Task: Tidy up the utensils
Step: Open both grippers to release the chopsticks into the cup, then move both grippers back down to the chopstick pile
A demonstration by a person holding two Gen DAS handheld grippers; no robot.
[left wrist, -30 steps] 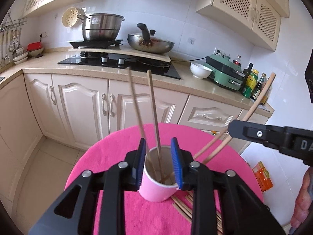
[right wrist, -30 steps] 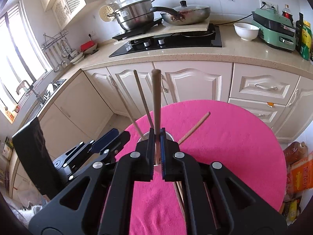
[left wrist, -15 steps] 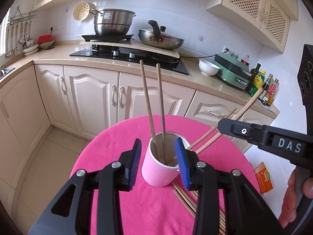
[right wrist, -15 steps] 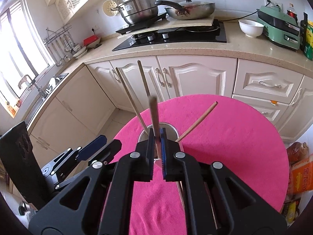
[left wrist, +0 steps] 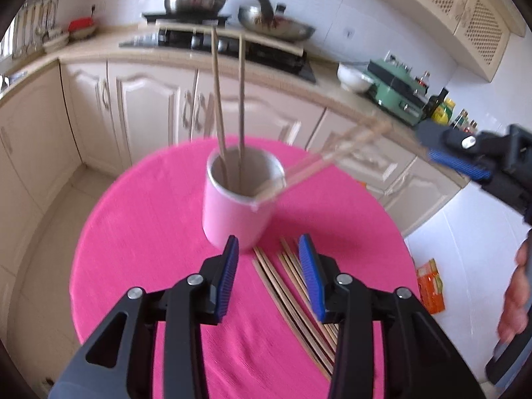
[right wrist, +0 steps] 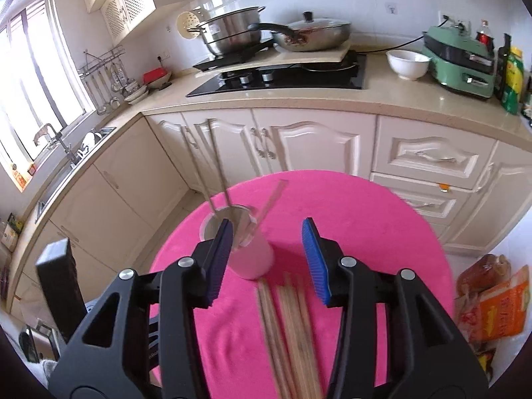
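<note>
While the pink cup [left wrist: 236, 211] stands upright near the middle of the round table, on its pink cloth [left wrist: 139, 232], we see four chopsticks inside it: two [left wrist: 229, 99] rise nearly straight from the far side of the rim, and two more [left wrist: 319, 163] lean out over the right side of the rim, blurred in the left wrist view. We note a further bundle of loose chopsticks [left wrist: 292, 292] lying flat on the cloth just in front of the cup, fanned toward us. Our left gripper [left wrist: 268, 279] hangs above the near edge of the bundle, just short of the cup, with its blue pads [left wrist: 227, 282] spread wide and nothing between them. Our right gripper [right wrist: 266, 262] is likewise spread wide and carries nothing; in its own view the left pad overlaps the cup [right wrist: 249, 256] and the loose chopsticks [right wrist: 289, 326] run between the jaws below. In the left wrist view the right gripper [left wrist: 465, 163] appears at the right edge, beyond the tips of the leaning pair and apart from them. Behind the table we see cream cabinets [right wrist: 299, 146], a worktop with a black hob [right wrist: 282, 79], a steel pot [right wrist: 232, 33], a lidded pan [right wrist: 309, 35], a white bowl [right wrist: 407, 63] and a green appliance [right wrist: 462, 63].
</note>
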